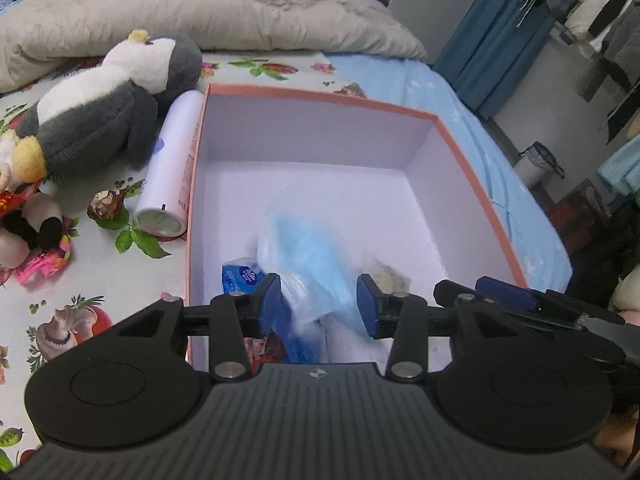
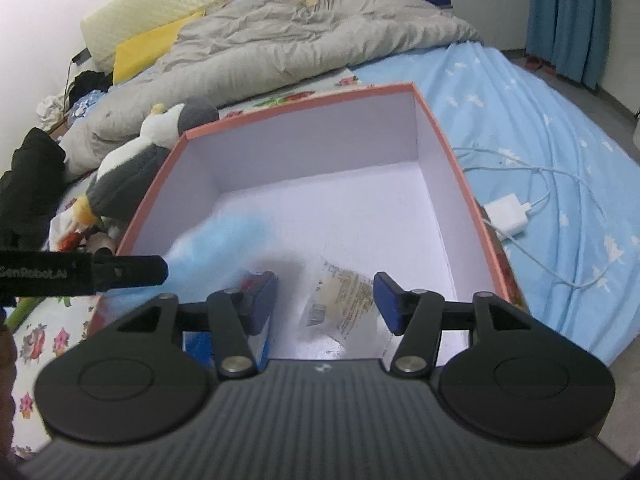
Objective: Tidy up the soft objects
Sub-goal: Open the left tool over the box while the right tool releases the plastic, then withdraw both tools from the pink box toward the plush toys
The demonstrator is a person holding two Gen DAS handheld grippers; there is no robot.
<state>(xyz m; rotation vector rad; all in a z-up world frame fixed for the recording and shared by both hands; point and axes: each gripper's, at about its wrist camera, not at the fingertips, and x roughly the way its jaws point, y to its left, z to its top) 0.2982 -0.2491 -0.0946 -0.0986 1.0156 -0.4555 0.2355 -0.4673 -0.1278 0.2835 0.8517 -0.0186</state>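
Both my jaws stand apart over the pink-rimmed box (image 1: 320,98), gripping nothing. A blurred blue packet (image 1: 316,264) hangs loose between my left gripper (image 1: 318,300) pads; a clear wrapper (image 2: 344,300) lies under my right gripper (image 2: 326,300).

the box (image 1: 320,98) has a salmon-pink rim and pale lilac-white inside; a blurred light-blue pack (image 1: 316,264) in it; the plush penguin (image 1: 112,96) is grey and white with yellow feet; the sheet (image 2: 560,128) is sky blue with white marks; gripper pads (image 1: 272,300) dark blue.
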